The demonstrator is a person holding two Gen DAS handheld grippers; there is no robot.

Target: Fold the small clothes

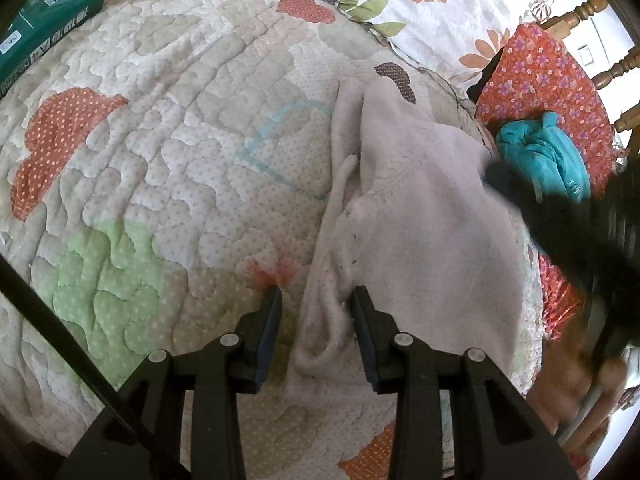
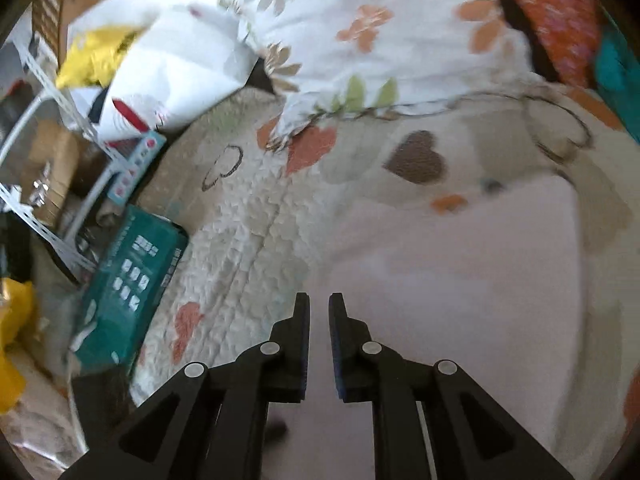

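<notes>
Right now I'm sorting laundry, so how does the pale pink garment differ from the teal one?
The pale pink fleece garment lies spread out on the heart-patterned quilt; the teal cloth garment sits bunched in a lump on the red floral fabric. The pink one shows far more surface and lies between the left gripper's open jaws; the teal one lies apart. Both are unfolded.

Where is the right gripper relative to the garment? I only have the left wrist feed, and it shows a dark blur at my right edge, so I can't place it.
Observer: The right gripper is over the pale pink garment, fingers nearly closed, a narrow gap showing.
Operator: Gripping fabric?
Observer: I cannot tell; the view is blurred, and no fold shows between its fingers.
Operator: Anything beyond my view?
Observer: A metal rack stands past the green package at the quilt's edge.
</notes>
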